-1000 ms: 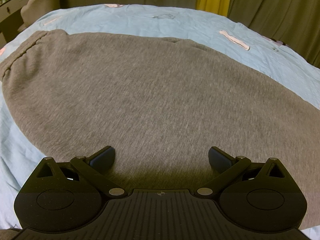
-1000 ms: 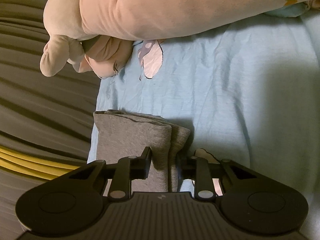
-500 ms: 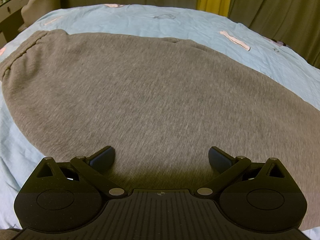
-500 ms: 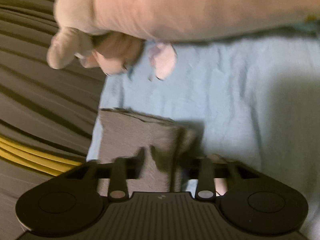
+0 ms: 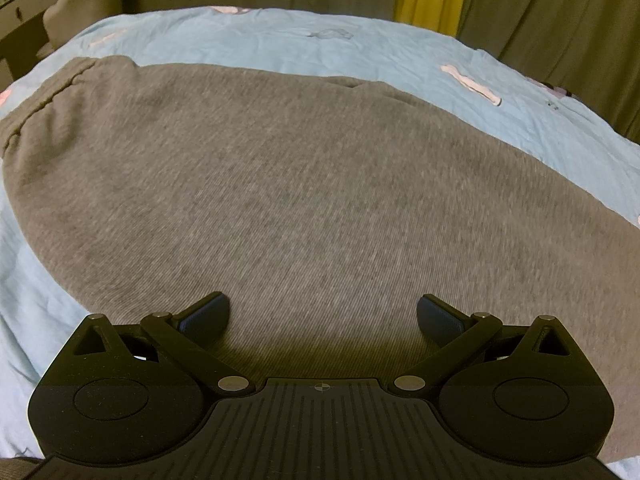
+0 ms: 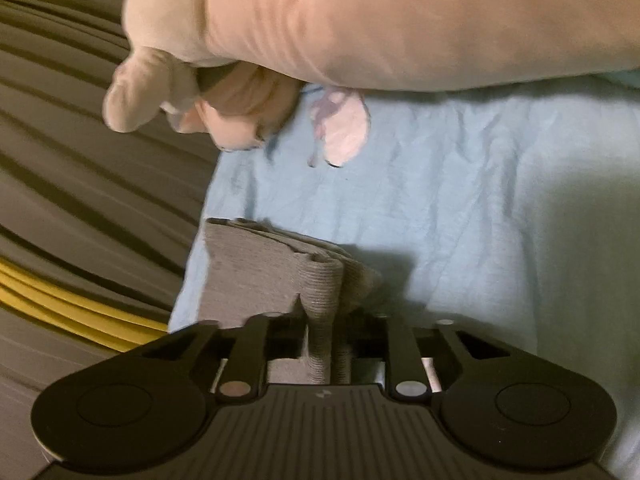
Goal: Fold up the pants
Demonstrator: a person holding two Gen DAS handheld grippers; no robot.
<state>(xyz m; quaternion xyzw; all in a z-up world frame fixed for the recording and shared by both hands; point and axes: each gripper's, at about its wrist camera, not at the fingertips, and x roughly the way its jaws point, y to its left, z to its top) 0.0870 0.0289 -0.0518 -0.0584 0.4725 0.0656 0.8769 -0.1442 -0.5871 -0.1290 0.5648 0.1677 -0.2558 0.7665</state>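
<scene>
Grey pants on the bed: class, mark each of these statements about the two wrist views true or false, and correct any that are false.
1. The left gripper is open above the grey pants. True.
2. The pants lie on a red sheet. False: the bed sheet is light blue.
3. The right gripper has the ribbed pant cuffs between its fingers. True; its jaws have just been closing on them.
4. A pink plush toy lies beyond the cuffs. True.
5. The left gripper grips the waistband. False: the waistband lies far off at the left, untouched.
</scene>
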